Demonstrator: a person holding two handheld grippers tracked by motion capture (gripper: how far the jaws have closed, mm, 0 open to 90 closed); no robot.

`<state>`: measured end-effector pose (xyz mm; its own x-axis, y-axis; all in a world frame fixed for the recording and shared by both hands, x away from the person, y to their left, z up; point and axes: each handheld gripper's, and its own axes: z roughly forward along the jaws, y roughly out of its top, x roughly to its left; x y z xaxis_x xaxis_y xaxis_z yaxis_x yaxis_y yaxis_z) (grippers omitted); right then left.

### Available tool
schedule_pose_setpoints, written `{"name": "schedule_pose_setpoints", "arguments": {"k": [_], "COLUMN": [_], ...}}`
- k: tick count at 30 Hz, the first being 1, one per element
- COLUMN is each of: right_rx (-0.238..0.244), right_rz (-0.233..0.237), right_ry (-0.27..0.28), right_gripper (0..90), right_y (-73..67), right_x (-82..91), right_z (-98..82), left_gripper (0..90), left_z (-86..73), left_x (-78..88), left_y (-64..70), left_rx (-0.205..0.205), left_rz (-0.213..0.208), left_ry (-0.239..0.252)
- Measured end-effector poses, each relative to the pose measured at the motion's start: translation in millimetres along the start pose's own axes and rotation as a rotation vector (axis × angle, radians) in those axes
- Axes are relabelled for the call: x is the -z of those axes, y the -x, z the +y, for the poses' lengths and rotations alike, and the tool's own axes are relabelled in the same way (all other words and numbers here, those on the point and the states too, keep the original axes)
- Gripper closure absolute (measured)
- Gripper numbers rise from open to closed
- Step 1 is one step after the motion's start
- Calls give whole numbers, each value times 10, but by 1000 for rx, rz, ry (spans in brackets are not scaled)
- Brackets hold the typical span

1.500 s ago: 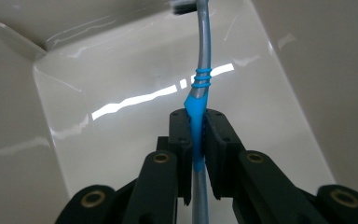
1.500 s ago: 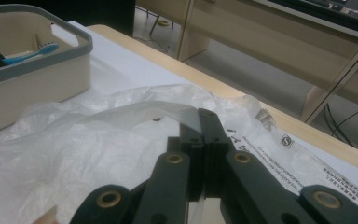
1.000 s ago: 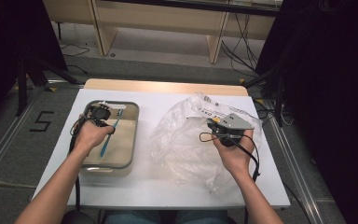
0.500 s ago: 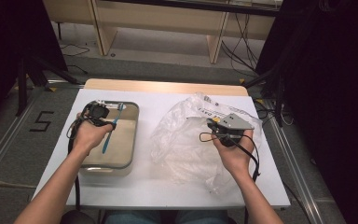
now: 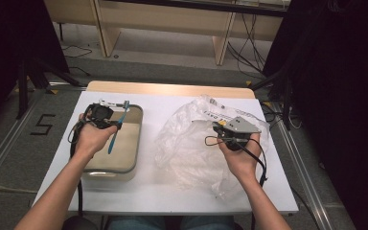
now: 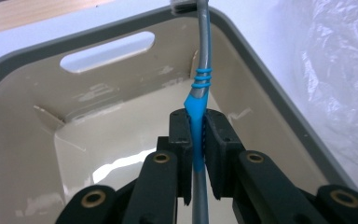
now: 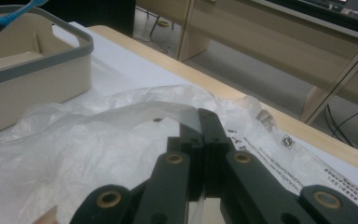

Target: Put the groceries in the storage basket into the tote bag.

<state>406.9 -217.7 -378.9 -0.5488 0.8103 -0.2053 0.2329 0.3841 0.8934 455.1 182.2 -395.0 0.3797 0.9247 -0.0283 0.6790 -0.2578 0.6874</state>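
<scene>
My left gripper [image 5: 111, 122] is shut on a blue and grey toothbrush [image 5: 116, 129] and holds it over the beige bin [image 5: 138, 143]. In the left gripper view the pads of the left gripper [image 6: 196, 135] clamp the blue handle of the toothbrush [image 6: 201, 84], whose head points past the far rim of the bin [image 6: 28, 93]. My right gripper [image 5: 219, 130] is shut on a fold of the clear plastic bag [image 5: 187, 148], which lies crumpled on the white table. The right gripper [image 7: 200, 126] pinches a thin flap of the bag [image 7: 98, 135] between its jaws.
The bin [image 7: 37, 65] has a grey rim and a handle slot [image 6: 107, 49], and its inside looks bare. The bag carries a printed label [image 7: 279, 135]. A wooden strip [image 5: 167, 89] runs along the table's far edge. Cables [image 5: 249, 52] lie on the floor beyond.
My left gripper has lifted the toothbrush a little, toward the bin's far end. The right gripper and the bag have stayed put.
</scene>
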Motion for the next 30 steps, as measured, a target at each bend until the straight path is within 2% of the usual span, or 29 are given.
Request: {"name": "schedule_pose_setpoints", "arguments": {"k": [14, 24, 30], "right_rx": [1, 0, 1], "right_rz": [0, -2, -2], "right_ry": [0, 0, 1], "right_gripper": [900, 900, 900], "right_y": [-2, 2, 1], "right_x": [0, 6, 5], "right_z": [1, 2, 2], "left_gripper": [815, 815, 815], "left_z": [73, 147, 208], "left_x": [146, 280, 368], "left_y": [97, 249, 343], "left_rx": [-25, -59, -71], "left_rz": [-8, -26, -50], "left_ry": [58, 109, 137]}}
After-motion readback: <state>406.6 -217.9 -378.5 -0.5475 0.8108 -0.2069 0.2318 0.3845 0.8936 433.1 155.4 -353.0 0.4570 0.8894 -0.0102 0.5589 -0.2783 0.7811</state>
